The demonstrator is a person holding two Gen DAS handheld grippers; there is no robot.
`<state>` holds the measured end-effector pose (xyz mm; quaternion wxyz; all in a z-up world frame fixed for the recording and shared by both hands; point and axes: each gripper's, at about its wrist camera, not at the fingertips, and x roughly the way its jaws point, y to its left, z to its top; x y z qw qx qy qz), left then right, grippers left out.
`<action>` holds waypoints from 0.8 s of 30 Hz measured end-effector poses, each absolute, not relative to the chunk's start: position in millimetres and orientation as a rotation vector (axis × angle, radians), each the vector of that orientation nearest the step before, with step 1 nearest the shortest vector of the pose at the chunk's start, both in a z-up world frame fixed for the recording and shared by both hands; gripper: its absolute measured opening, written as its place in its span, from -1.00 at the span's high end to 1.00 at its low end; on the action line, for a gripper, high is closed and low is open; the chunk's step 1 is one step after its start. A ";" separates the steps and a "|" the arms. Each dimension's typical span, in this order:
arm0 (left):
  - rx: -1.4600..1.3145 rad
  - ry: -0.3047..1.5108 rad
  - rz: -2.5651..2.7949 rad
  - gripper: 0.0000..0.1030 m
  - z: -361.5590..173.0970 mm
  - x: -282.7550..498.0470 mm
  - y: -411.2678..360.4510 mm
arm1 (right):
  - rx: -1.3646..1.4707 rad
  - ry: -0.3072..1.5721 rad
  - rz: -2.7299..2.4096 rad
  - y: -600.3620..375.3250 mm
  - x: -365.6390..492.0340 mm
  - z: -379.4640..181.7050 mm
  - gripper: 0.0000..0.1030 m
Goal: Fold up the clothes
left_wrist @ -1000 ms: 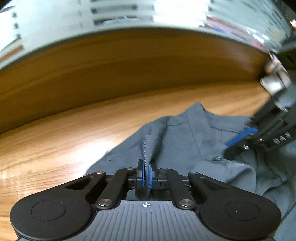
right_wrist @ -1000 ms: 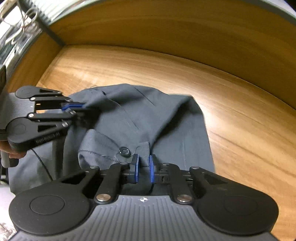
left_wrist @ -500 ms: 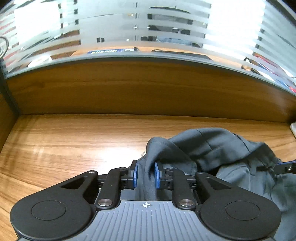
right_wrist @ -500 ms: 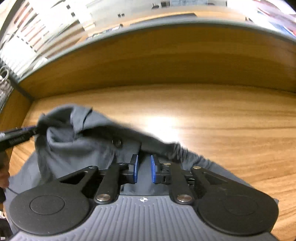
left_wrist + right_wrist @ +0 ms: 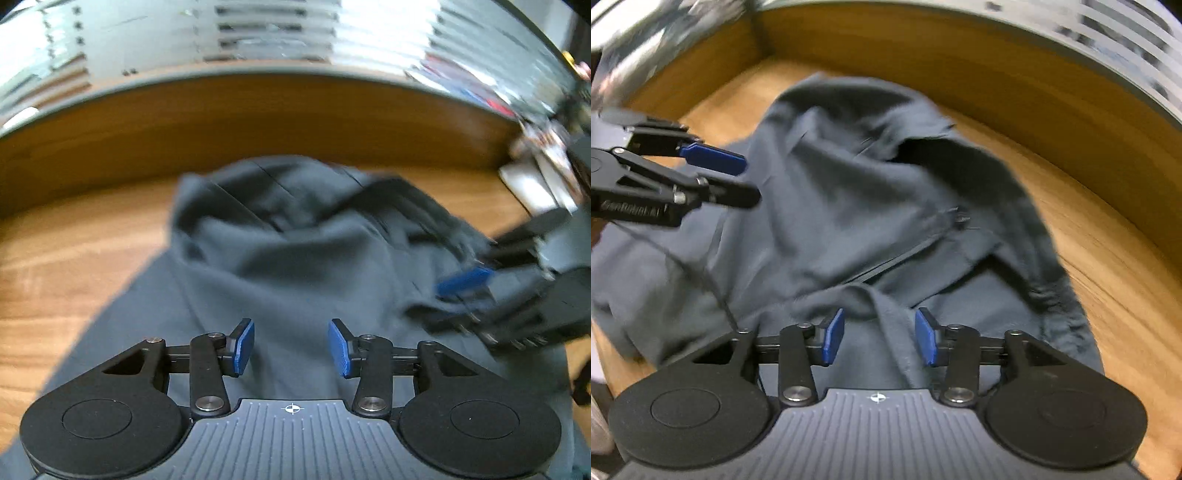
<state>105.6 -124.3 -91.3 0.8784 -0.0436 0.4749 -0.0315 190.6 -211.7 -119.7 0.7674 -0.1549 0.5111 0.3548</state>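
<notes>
One dark grey garment (image 5: 295, 258) lies rumpled on the wooden tabletop (image 5: 74, 266), and two tongs hang over it. The left tongs (image 5: 291, 347) have just been opening, blue pads apart, gripping nothing. The right tongs (image 5: 879, 336) have been opening too, a loose fold between the pads, untouched.

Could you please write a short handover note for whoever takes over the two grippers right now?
Left gripper: jaws have just been opening; open, nothing pinched, cloth lies below.
Right gripper: jaws have just been opening; open, a ridge of cloth stands between the pads, unpressed.
Grey garment: bunched in a loose heap on the wooden table.
Done: one fold laid over, released.
Left: flatten, finish folding.
</notes>
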 end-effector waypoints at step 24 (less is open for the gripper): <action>0.166 0.959 -0.424 0.68 -118.3 133.7 -190.3 | -0.349 1.110 0.733 -244.1 140.0 -95.5 0.99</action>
